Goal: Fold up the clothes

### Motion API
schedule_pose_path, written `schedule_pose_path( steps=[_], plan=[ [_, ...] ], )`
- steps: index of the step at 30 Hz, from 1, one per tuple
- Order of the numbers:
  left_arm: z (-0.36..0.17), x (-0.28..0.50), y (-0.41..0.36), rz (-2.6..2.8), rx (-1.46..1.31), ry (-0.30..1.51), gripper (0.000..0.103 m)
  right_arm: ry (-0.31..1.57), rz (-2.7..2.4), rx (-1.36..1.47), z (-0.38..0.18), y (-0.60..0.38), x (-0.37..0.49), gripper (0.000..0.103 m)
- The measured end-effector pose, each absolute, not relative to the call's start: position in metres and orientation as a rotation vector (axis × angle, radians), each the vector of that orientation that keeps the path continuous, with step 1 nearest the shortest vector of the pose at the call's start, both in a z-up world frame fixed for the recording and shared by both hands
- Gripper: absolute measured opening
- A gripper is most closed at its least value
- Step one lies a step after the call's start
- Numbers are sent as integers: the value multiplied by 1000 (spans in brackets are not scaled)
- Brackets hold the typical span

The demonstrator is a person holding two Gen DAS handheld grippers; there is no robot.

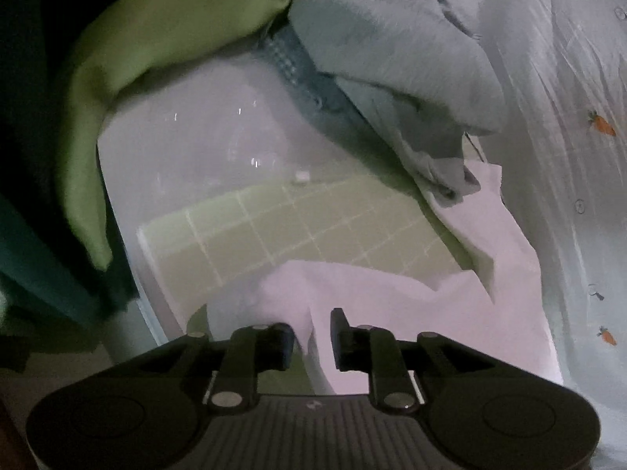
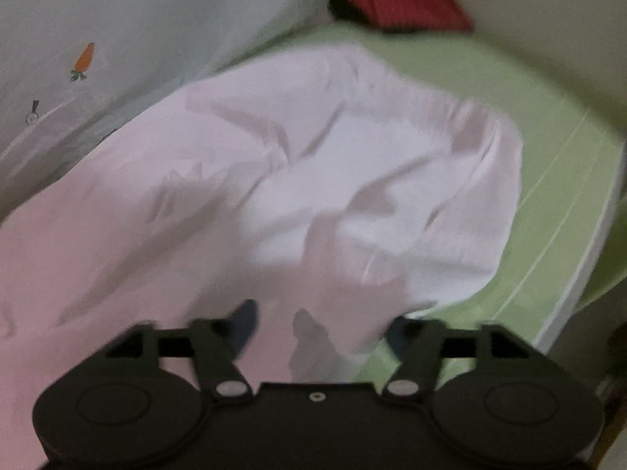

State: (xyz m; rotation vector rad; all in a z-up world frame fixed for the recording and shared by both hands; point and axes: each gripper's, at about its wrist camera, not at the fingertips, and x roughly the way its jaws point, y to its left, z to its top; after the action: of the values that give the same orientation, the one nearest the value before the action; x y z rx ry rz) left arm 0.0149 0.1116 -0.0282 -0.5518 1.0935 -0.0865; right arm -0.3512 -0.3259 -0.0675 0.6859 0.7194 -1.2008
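A pale pink garment (image 2: 313, 180) lies crumpled across the green cutting mat (image 2: 548, 149); its edge also shows in the left wrist view (image 1: 392, 297). My left gripper (image 1: 311, 342) has its jaws narrowly apart with a fold of the pink cloth running between them. My right gripper (image 2: 321, 329) is open wide, its blurred fingertips resting on the near edge of the pink garment. A white shirt with small carrot prints (image 1: 568, 156) lies beside the pink one, also in the right wrist view (image 2: 98, 58).
A grey-blue garment (image 1: 392, 58) and an olive green one (image 1: 156, 39) are heaped at the back of the white table (image 1: 188, 149). The gridded mat (image 1: 294, 231) lies on it. A red and black object (image 2: 403, 8) sits at the far end.
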Motion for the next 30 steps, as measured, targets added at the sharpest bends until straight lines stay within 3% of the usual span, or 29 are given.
schedule_pose_path(
  steps=[6, 9, 12, 17, 24, 30],
  plan=[
    [-22, 41, 132, -104, -597, 1136, 22, 666, -1369, 522, -45, -302, -330, 93],
    [-26, 58, 136, -123, -600, 1181, 22, 664, -1375, 525, -51, -293, -322, 93],
    [-38, 76, 132, -138, -555, 1251, 31, 683, -1368, 555, -60, -284, -314, 93],
    [-43, 88, 117, -197, -424, 1268, 35, 734, -1320, 557, -74, -267, -298, 94],
    [-41, 87, 117, -257, -459, 1250, 59, 804, -1271, 535, -83, -259, -288, 94],
    [-27, 72, 103, -281, -382, 1187, 69, 860, -1164, 506, -94, -266, -273, 95]
  ],
)
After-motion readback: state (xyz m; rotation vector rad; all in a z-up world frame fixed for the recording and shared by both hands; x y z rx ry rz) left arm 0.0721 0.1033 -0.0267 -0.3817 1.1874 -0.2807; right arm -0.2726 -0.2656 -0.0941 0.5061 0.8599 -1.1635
